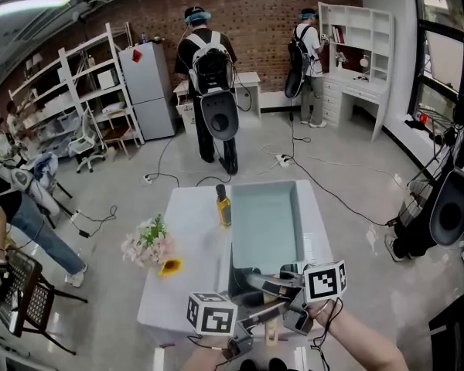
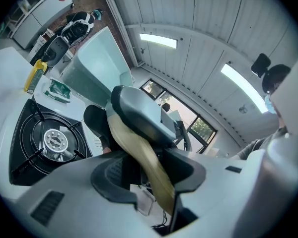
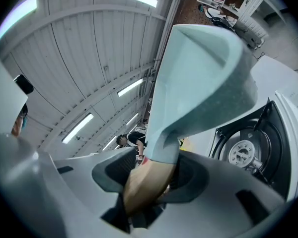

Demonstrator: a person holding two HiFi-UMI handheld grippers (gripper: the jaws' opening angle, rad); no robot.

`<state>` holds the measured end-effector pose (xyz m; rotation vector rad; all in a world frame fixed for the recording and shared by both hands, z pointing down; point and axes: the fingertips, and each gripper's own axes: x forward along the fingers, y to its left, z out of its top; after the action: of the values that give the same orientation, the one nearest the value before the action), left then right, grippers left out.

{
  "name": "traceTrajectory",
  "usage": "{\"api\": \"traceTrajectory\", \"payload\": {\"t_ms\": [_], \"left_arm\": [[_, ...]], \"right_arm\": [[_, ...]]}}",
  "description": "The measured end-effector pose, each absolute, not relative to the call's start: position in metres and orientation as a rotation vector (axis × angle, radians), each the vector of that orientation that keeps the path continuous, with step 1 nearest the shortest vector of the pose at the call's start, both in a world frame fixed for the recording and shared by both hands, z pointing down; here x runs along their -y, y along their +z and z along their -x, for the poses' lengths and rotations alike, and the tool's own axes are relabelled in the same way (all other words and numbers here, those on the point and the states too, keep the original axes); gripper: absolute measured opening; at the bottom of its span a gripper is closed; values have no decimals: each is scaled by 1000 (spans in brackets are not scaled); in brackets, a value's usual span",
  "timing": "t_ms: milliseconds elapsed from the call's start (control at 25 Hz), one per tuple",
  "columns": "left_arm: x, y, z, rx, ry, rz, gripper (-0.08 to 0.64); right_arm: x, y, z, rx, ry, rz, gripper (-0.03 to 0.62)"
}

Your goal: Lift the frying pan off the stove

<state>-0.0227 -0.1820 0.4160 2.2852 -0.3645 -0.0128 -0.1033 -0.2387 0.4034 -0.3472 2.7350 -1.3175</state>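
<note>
Holding the pan (image 1: 267, 221) up over the stove (image 1: 242, 283), clear of it and not touching. From the head view, looks like a pale teal rectangle hanging above the white table (image 1: 187, 238), with a dark corner of the stove showing under its near left edge.

Gripping it by the wooden handle (image 1: 271, 332) with both tools: the left gripper (image 1: 254, 317) further down the handle, near its free end, and the right gripper (image 1: 284, 286) just beyond, closer to the pan.

In the left gripper view, clamped on the tan handle (image 2: 145, 158), with a pad pressing each side and the grey socket and teal pan wall (image 2: 97, 68) rising ahead. Below and to the left sits the black stove (image 2: 20, 148), bare, well under the pan.

In the right gripper view, closed on the handle (image 3: 145, 182) right where wood meets the teal socket — no gap at the pads. Off to the right and lower, the stove (image 3: 268, 128) again, apart from the pan (image 3: 203, 78).

On the table too: a yellow bottle (image 1: 224, 205) just left of the pan, and flowers (image 1: 151, 242) near the left edge.
</note>
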Motion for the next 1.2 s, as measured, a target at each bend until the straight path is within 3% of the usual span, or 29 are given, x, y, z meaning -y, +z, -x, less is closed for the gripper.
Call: {"api": "traceTrajectory", "payload": {"t_ms": [1200], "left_arm": [[172, 409, 22, 350, -6, -2320, 170]], "right_arm": [[229, 395, 102, -2759, -1265, 367, 183]]}}
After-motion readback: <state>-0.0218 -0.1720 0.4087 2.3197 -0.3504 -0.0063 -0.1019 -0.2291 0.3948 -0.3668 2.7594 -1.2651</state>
